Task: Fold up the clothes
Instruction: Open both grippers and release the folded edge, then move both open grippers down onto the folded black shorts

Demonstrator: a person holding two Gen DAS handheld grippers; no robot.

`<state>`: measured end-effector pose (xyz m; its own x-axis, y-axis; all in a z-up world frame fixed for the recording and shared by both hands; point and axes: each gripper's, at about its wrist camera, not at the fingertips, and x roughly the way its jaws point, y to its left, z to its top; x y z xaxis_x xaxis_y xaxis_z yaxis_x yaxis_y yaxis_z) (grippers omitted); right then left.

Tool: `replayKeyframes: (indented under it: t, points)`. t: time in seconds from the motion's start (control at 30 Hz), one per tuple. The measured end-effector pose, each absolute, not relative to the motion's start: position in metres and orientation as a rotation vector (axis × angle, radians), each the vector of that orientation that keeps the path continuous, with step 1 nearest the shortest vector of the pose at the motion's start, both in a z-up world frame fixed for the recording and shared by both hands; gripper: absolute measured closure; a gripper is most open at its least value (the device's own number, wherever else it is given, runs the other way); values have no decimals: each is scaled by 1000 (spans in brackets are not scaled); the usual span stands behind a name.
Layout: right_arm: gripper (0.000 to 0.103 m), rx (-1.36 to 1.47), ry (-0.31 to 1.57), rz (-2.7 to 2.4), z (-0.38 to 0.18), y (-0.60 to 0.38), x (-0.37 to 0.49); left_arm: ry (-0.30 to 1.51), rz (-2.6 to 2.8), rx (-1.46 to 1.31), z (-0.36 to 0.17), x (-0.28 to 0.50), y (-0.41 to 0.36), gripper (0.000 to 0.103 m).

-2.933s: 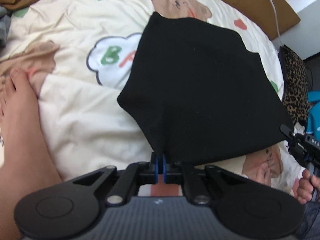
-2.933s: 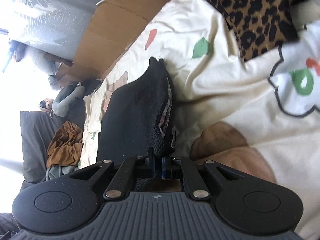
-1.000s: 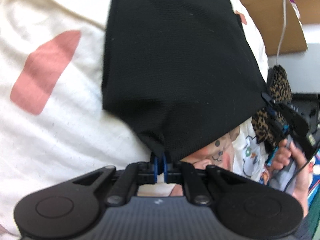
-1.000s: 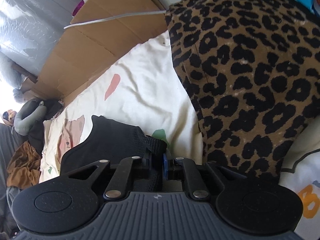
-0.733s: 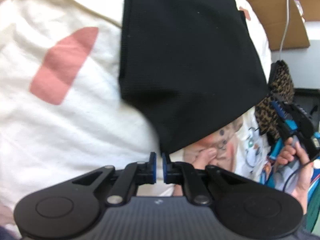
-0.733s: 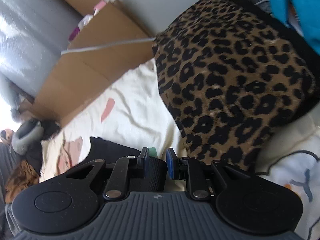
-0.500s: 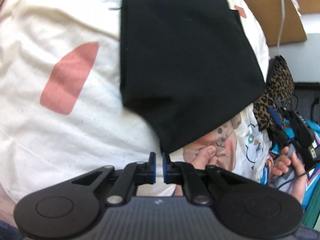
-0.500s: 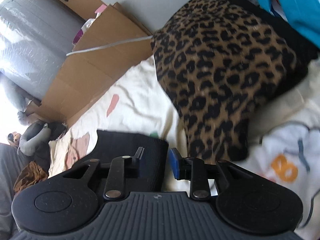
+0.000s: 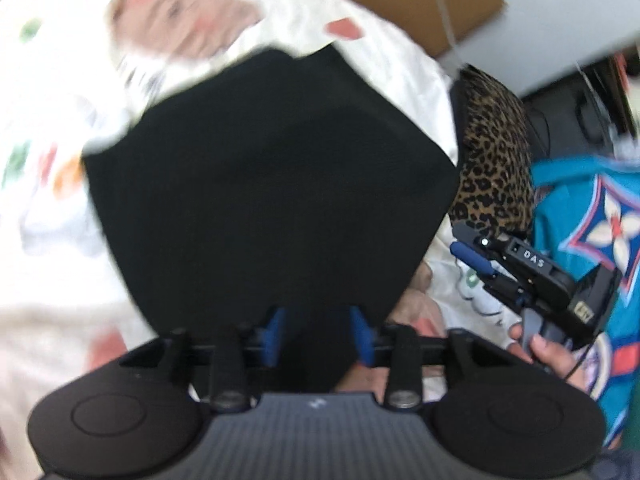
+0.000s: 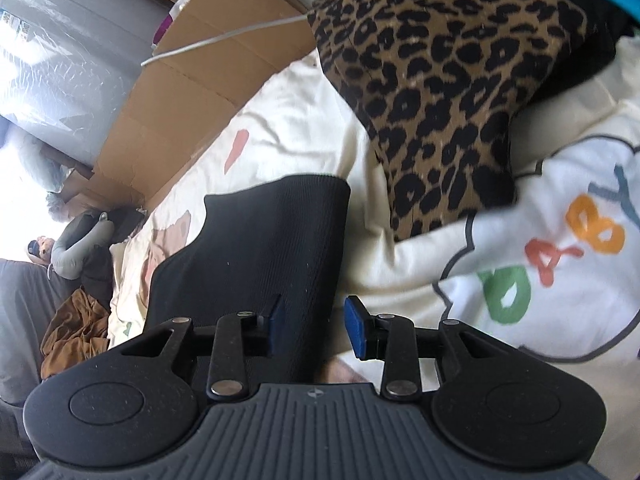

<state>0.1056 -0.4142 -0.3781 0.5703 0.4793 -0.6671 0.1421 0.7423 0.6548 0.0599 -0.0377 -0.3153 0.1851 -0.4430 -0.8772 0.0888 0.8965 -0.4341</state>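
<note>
Folded black garment (image 9: 264, 184) lying on cartoon-print bedsheet (image 10: 304, 128); left gripper (image 9: 316, 330) and right gripper (image 10: 314, 326) both spread, grasping nothing; fold apparently complete; next move probably another garment.

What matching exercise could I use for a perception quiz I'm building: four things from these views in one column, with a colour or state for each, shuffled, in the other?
Things:
1. black garment
2. cushion
3. bedsheet
4. left gripper

States or colours:
A. leopard print
B. open, fingers apart
C. cream with cartoon prints
D. folded, lying flat on the bed

Pairs: 1-D, 2-A, 3-C, 4-B
</note>
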Motion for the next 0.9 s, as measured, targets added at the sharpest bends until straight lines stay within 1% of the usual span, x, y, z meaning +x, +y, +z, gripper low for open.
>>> replayKeyframes:
  t: [0.3, 0.37, 0.47, 0.6, 0.7, 0.83, 0.9]
  points:
    - [68, 762, 996, 218, -394, -408, 97, 1264, -458, -89, -294, 138, -31, 53]
    - [68, 766, 998, 216, -395, -407, 96, 1276, -440, -68, -289, 155, -32, 50]
    - [68, 777, 997, 212, -396, -404, 96, 1300, -484, -50, -283, 177, -34, 50]
    - [68, 782, 1003, 215, -398, -399, 97, 1286, -536, 37, -272, 205, -41, 49]
    - [68, 789, 1004, 209, -398, -396, 97, 1266, -549, 84, -265, 223, -45, 44]
    - [68, 781, 1013, 206, -396, -394, 98, 1274, -619, 132, -265, 241, -52, 43]
    - [68, 774, 1021, 201, -394, -393, 99, 1272, -645, 150, -268, 247, -52, 41]
